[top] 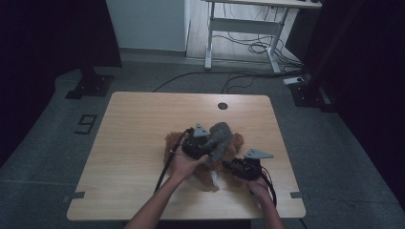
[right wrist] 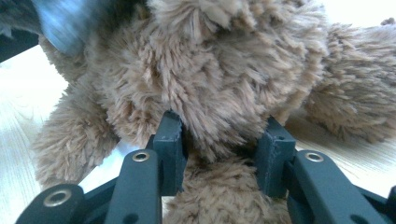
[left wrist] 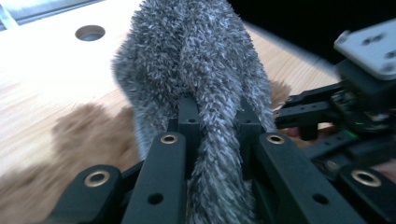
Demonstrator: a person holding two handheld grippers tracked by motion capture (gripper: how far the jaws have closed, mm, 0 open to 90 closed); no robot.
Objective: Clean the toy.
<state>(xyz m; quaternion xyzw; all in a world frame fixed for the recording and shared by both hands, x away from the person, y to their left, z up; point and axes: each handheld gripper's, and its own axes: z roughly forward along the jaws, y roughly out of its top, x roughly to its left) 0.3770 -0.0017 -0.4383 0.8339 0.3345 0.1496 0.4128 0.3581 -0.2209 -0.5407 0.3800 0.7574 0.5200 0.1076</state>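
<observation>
The left gripper (left wrist: 212,123) is clamped on a grey fuzzy cloth (left wrist: 196,60) that rises just above the brown teddy bear (right wrist: 219,79). The right gripper (right wrist: 219,140) pinches the bear from the person's near right side, holding it against the wooden table (top: 143,124)

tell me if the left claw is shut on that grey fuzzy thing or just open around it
Shut on it: in the left gripper view the left claw has both jaws pressed into the grey fuzzy cloth, bunching it narrow between them.

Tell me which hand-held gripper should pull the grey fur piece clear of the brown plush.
Left. The left hand-held gripper is already shut on the grey fur piece; the right hand-held gripper pins the brown plush against the table.
</observation>
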